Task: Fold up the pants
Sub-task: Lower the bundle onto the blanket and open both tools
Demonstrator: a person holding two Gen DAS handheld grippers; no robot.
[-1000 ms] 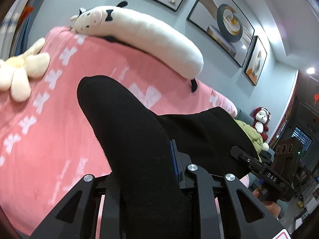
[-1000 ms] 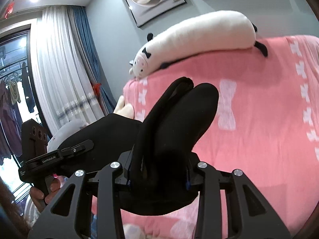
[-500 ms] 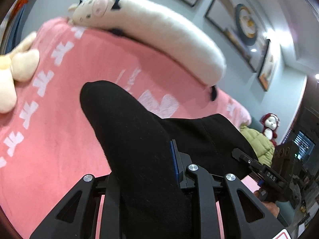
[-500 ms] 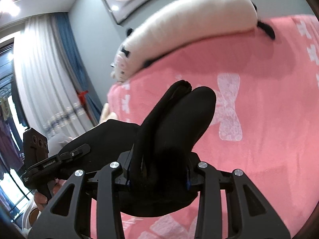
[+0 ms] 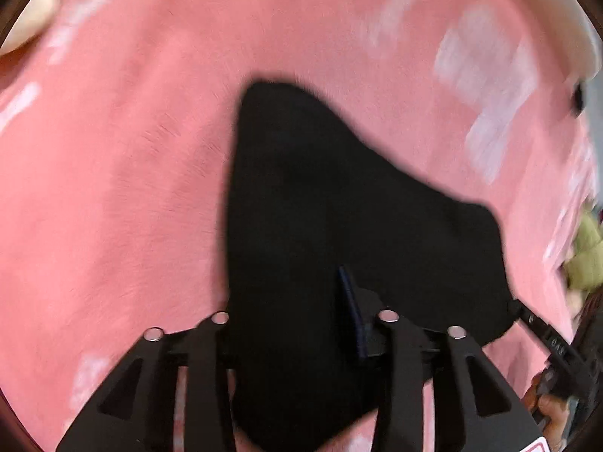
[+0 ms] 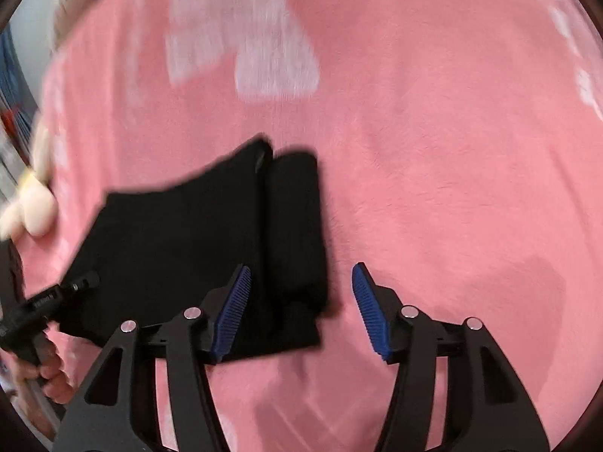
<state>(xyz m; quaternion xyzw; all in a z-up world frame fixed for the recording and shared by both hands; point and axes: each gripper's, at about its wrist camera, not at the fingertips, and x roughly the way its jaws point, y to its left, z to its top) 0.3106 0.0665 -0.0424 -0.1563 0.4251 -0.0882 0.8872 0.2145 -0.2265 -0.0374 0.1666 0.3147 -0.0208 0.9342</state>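
Both tongs have tipped down toward the pink bed [image 6: 433, 188] and the right tongs [image 6: 301, 301] have let go, spread wide, so the left tongs [image 5: 301, 320], clenched on the black pants [image 5: 320, 207] lying there, should release gently.

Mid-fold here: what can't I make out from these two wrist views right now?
- Left wrist view: the left gripper fingertips are buried in the black pants, so its grip is hidden.
- Right wrist view: the right gripper stands open; the pants folds are motion-blurred.
- Both views: the pink blanket pattern is smeared.
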